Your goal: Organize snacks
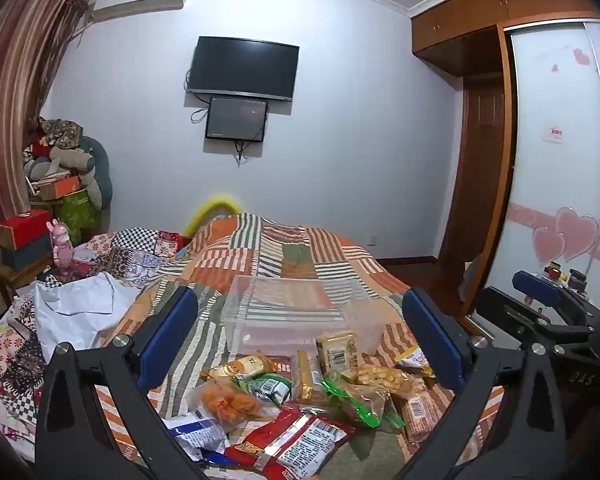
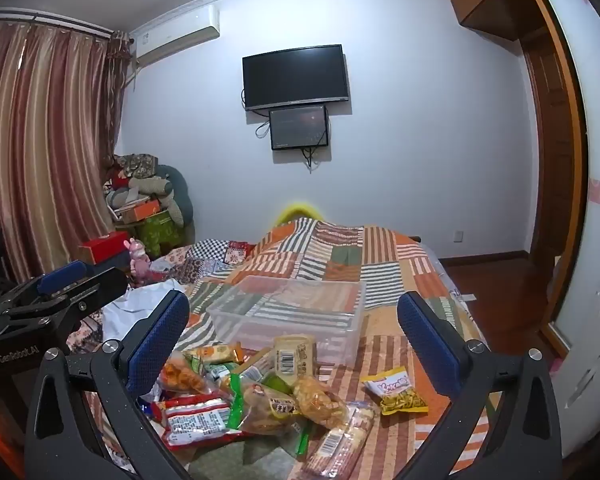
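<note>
Patchwork bedding in orange, green and white stripes covers the bed (image 2: pixel 384 264) that serves as the work surface, in a bedroom with a dark wall-mounted screen (image 2: pixel 296 76) on the far wall. Nearest to both tools, just below and between their spread fingers, lies the heap of snack packets (image 2: pixel 260 392): a red packet (image 1: pixel 300 440) sits closest under the left gripper (image 1: pixel 300 332), while a yellow packet (image 2: pixel 396 390) lies apart from the heap, toward the right-hand finger of the right gripper (image 2: pixel 292 336). A long clear-wrapped packet (image 2: pixel 340 440) lies close under the right gripper, its long axis running diagonally away and to the right. Directly beyond the heap, straight ahead of both tools, stands the clear plastic bin (image 1: pixel 300 312), apparently empty, its long side lying across the line of approach and its near wall touching the farthest packets. Both grippers are spread wide, blue pads well apart, holding and touching nothing. The right gripper appears the better placed for the yellow packet and the long one; the left sits nearer the red packet and the orange-filled bag (image 1: pixel 224 400). Sorting looks not yet begun, so the likely next move is a short drop onto one packet, then a carry forward over the bin's near wall.
</note>
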